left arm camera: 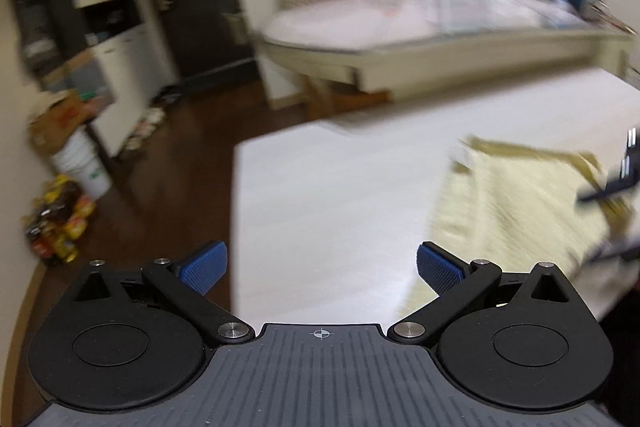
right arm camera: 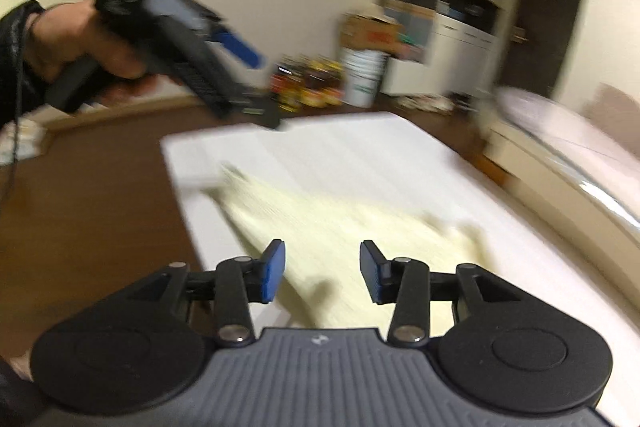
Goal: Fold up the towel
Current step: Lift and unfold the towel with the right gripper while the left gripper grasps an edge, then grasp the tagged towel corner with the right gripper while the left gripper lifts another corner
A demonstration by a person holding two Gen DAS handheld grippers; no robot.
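Right wrist: right gripper (right arm camera: 322, 273) parted, empty, above pale towel (right arm camera: 340, 223).

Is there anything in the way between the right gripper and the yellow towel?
Nothing visible. The right gripper is open just above the towel, which lies on the white table; only air lies between them.

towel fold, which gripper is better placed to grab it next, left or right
Right, probably. The right gripper hovers directly over the pale yellow towel, jaws apart and empty. The left gripper, also open, points at bare white table, with the towel off to its side.
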